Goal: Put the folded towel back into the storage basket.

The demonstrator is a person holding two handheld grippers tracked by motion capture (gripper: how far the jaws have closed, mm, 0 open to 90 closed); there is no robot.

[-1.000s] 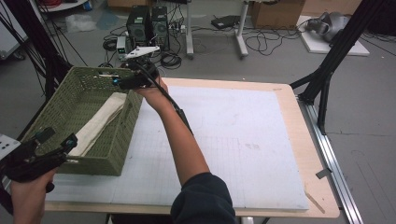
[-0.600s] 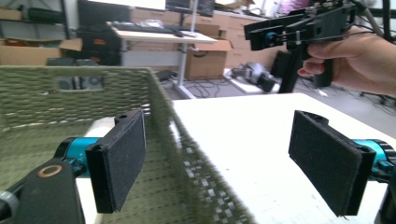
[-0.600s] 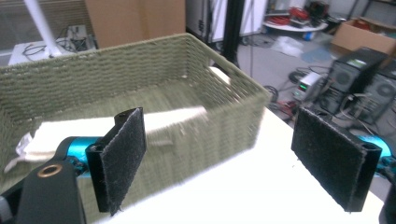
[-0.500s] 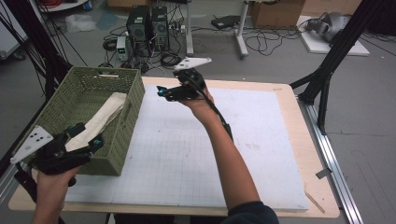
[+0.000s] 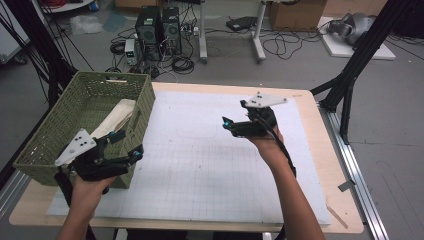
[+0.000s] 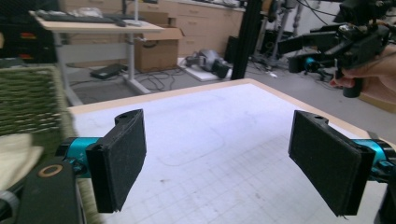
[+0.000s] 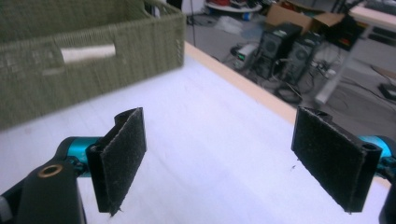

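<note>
- Green woven rectangular basket (image 5: 65, 125) at the left end of the table, standing on the edge of the white gridded mat (image 5: 200, 165); also seen blurred at the left edge of the left gripper view (image 6: 28, 102) and across the top left of the right gripper view (image 7: 93, 51).
- Cream folded cloth (image 5: 116, 116) lying inside that basket, leaning along its right wall; glimpsed through the handle slot in the right gripper view (image 7: 88, 52).
- Light wooden tabletop (image 5: 330, 150) showing as a border around the mat.
- Left gripper (image 5: 127, 146), black with teal joints and a grey three-cornered plate, held in the left hand (image 5: 90, 182) just at the near right corner of the basket, close against its wall.
- Jaws of that gripper spread wide in its own view (image 6: 219, 161), nothing between the black pads, only bare mat beyond.
- Right gripper (image 5: 230, 125), same build, held in the right hand (image 5: 267, 142) above the middle-right of the mat, well apart from the basket, tips pointing toward it; also visible at the top right of the left gripper view (image 6: 299, 56).
- Jaws likewise spread wide in the right gripper view (image 7: 219, 161), holding nothing.
- Black computer towers (image 5: 160, 25) and loose cables on the grey floor beyond the table.
</note>
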